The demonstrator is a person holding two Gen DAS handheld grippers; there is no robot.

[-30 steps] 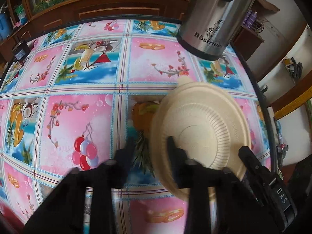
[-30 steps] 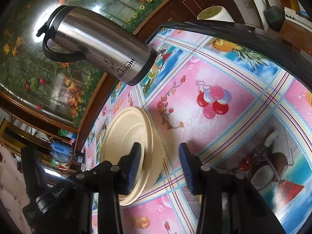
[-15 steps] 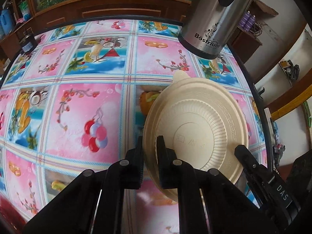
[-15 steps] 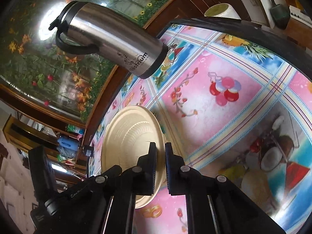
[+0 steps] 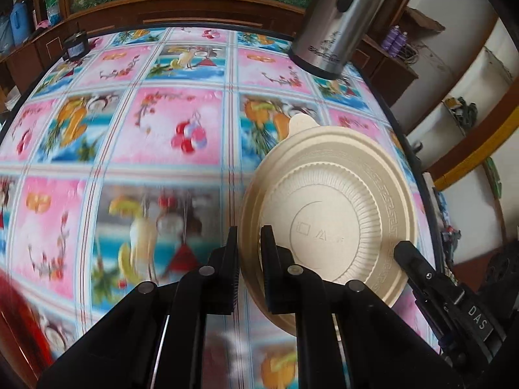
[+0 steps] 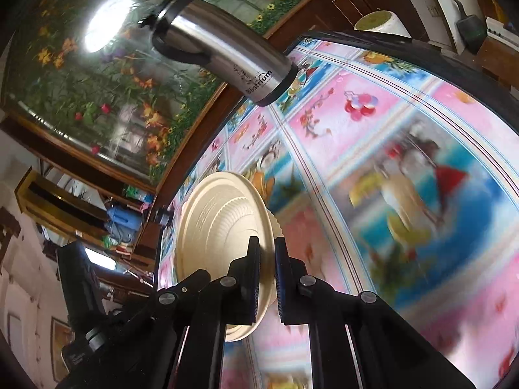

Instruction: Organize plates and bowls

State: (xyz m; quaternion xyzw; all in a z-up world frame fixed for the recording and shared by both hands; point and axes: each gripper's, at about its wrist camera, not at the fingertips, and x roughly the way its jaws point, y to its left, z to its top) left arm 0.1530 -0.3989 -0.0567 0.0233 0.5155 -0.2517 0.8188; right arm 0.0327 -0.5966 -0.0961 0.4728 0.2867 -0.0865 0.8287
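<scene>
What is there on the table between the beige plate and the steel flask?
Nothing: only bare patterned tablecloth lies between the plate and the flask. The left wrist view shows it best.

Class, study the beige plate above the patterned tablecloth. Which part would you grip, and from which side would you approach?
Grip the thin rim of the beige plate, coming in edge-on from opposite sides. Its broad ribbed face offers nothing to pinch; only the flat rim fits between narrow jaws. Here the left gripper and the right gripper each clamp the rim this way.

The plate (image 5: 337,223) hangs above the table (image 5: 181,129), flask (image 5: 334,22) behind it.
</scene>
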